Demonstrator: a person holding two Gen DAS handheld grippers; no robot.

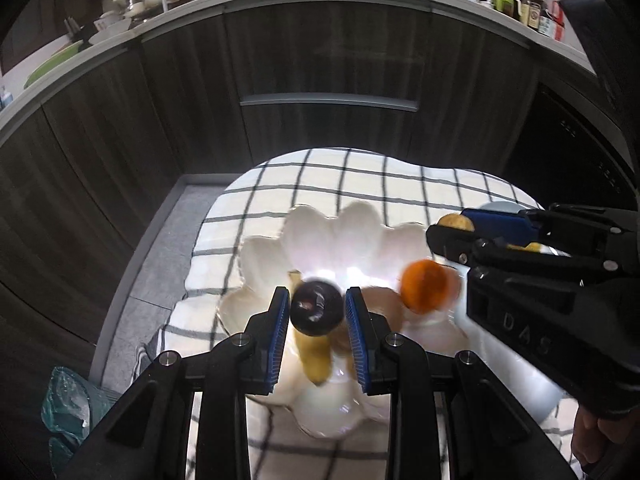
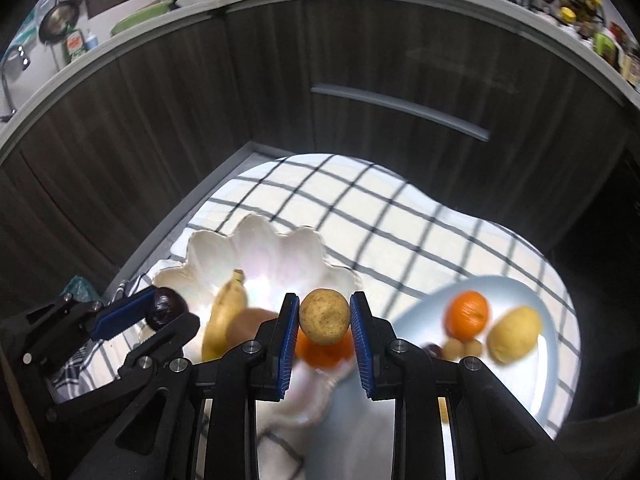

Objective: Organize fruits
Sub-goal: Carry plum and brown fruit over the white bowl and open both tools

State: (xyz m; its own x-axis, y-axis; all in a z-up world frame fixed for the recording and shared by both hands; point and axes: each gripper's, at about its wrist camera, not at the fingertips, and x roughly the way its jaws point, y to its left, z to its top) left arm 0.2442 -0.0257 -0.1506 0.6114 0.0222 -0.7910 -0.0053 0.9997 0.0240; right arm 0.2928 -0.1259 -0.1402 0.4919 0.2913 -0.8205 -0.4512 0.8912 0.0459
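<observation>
Blue-padded jaws of the left gripper (image 1: 317, 308) clench a dark purple fruit (image 1: 316, 311) above the white shell-shaped bowl (image 2: 256, 248), where a banana (image 2: 224, 316) lies. The right gripper (image 2: 325, 316) grips a tan round fruit (image 2: 324, 316) over the bowl's edge. Beyond, the pale blue plate (image 2: 532, 384) holds an orange (image 2: 467, 314) and a yellow fruit (image 2: 514, 334) on the checked cloth (image 2: 360, 200).

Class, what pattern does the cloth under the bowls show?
The cloth is white with a dark grid check, clearest in the right wrist view.
</observation>
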